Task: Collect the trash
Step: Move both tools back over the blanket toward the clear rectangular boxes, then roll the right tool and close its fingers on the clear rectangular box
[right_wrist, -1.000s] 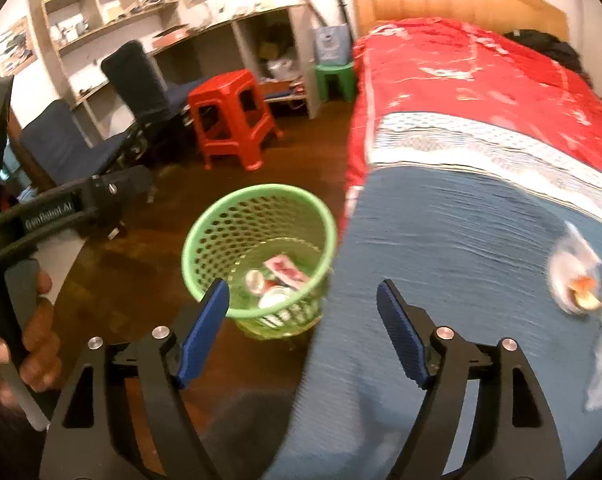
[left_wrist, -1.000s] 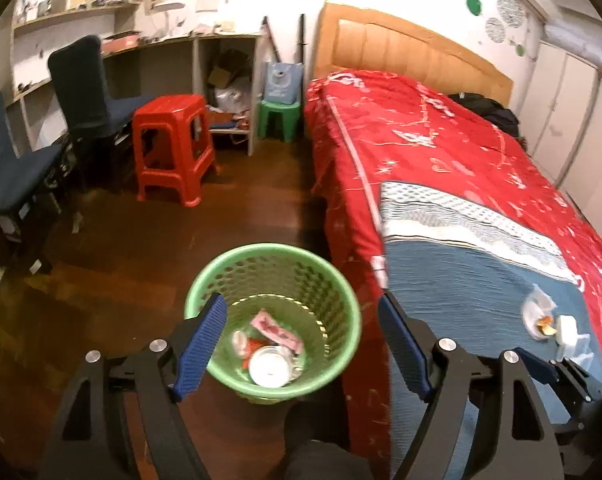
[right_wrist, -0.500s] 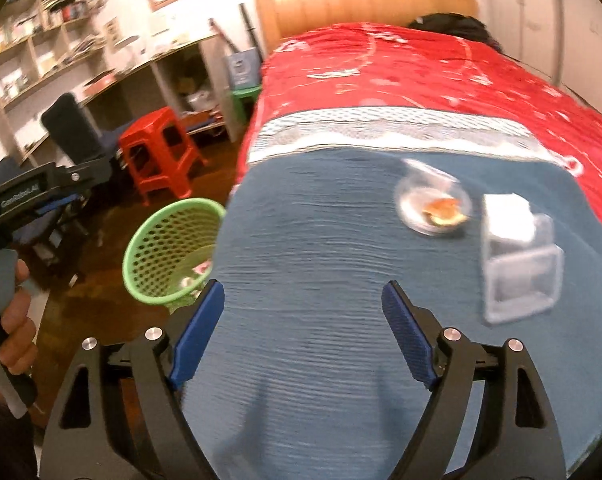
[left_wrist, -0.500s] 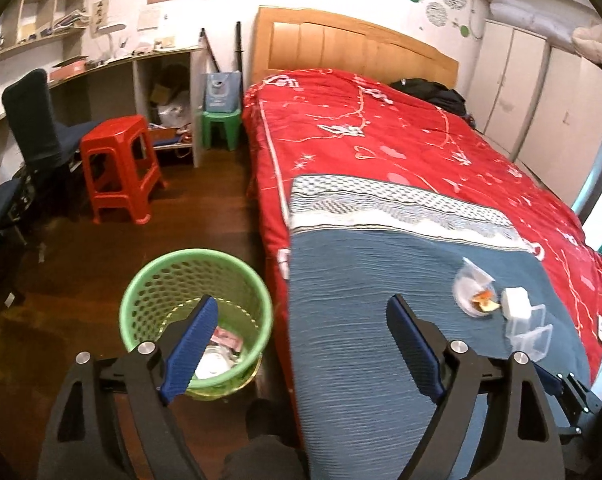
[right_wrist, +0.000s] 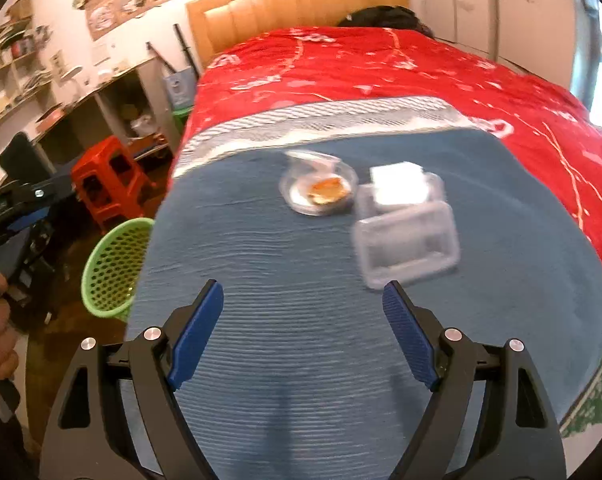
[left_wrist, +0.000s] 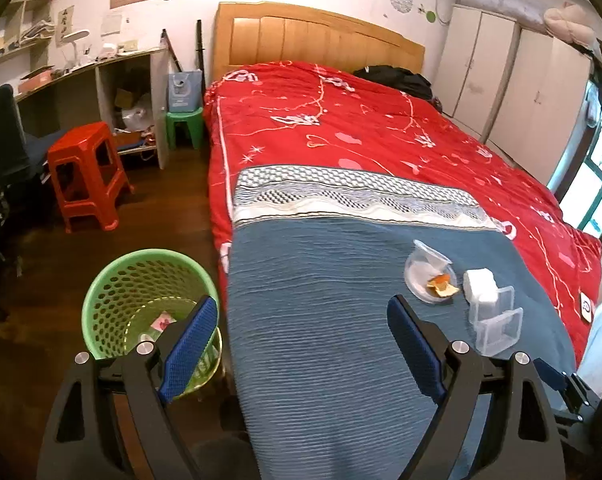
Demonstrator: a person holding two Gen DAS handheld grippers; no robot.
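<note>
both my tools gape wide w/ nothing in them: left tool (left_wrist: pixel 297 342), right tool (right_wrist: pixel 303 330). trash on the bed's blue blanket (right_wrist: pixel 285 280): round clear dish (right_wrist: pixel 319 188) w/ food scraps, clear plastic box (right_wrist: pixel 407 236) just beside it. green bin (left_wrist: pixel 141 300) on floor beside bed.

Both wrist views look down from the foot of the bed (left_wrist: pixel 341 340), sharing its blue blanket (right_wrist: pixel 301 280) and the green basket (left_wrist: pixel 113 280).
</note>
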